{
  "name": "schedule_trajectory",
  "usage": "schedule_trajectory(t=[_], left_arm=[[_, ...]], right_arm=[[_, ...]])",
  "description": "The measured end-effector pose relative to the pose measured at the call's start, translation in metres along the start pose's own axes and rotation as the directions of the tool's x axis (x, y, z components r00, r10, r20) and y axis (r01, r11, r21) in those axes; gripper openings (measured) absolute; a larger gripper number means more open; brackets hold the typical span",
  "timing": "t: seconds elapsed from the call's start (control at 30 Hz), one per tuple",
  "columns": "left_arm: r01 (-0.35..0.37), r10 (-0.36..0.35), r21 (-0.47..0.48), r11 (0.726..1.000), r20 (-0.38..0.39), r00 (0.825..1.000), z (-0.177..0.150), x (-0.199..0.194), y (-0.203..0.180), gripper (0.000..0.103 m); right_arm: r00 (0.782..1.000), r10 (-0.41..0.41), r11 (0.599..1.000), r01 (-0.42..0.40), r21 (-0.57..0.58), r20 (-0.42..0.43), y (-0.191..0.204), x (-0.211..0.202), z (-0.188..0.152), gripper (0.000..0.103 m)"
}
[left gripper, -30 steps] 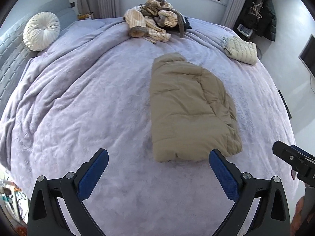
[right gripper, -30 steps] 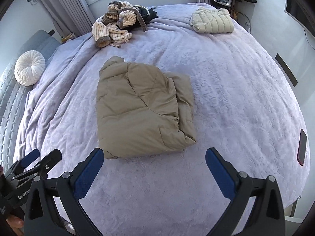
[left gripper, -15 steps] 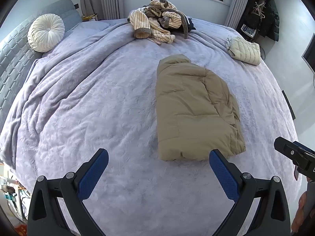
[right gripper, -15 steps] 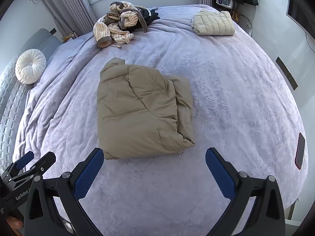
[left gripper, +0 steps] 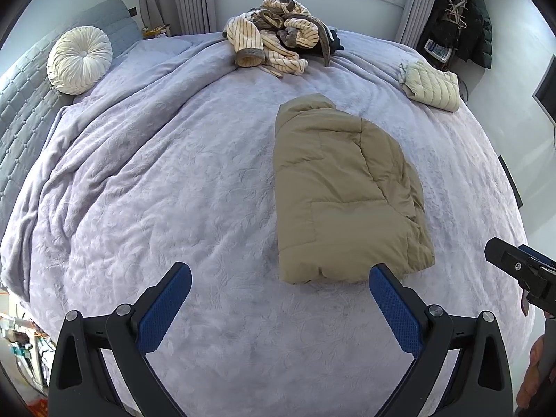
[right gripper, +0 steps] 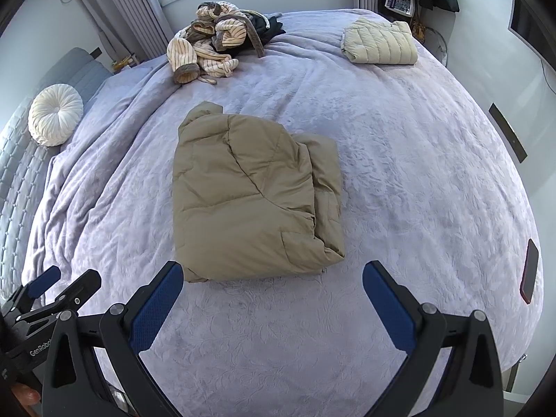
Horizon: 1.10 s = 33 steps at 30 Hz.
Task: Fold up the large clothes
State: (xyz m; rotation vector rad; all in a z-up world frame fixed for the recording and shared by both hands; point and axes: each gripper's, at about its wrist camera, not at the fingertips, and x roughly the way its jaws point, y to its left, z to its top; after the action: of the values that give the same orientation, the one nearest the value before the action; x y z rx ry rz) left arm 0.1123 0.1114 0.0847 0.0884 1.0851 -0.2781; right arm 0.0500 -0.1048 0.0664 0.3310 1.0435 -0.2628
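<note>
A tan puffer jacket (left gripper: 344,194) lies folded into a rectangle in the middle of the lavender bed (left gripper: 173,173), its collar end pointing to the window; the right wrist view shows this jacket (right gripper: 250,194) with a thicker fold along its right side. My left gripper (left gripper: 279,299) hovers open above the bedcover, just short of the jacket's near edge. My right gripper (right gripper: 272,295) is open too, its left finger close to the jacket's near left corner. Neither holds anything. Each gripper shows at the edge of the other's view.
A heap of striped cream clothes (left gripper: 274,45) with dark garments lies at the far side of the bed. A folded cream quilted jacket (left gripper: 431,85) rests at the far right. A round white cushion (left gripper: 80,59) leans on the grey headboard. A phone (right gripper: 529,271) lies near the right edge.
Both grippers have drawn slightly back and up from the jacket, which now sits a little farther from the fingers. The jacket itself has not moved. Both stay open.
</note>
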Motion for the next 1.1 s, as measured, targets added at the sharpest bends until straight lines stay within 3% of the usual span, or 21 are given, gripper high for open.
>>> schedule_trajectory(t=[1.1], left_arm=[[-0.001,0.001,0.003,1.000,-0.006,1.000,0.0034,0.0040,0.0010,0.102]], right_arm=[[1.000,0.000,1.000,0.000,-0.001,0.000,0.0015,0.0011,0.0002,0.103]])
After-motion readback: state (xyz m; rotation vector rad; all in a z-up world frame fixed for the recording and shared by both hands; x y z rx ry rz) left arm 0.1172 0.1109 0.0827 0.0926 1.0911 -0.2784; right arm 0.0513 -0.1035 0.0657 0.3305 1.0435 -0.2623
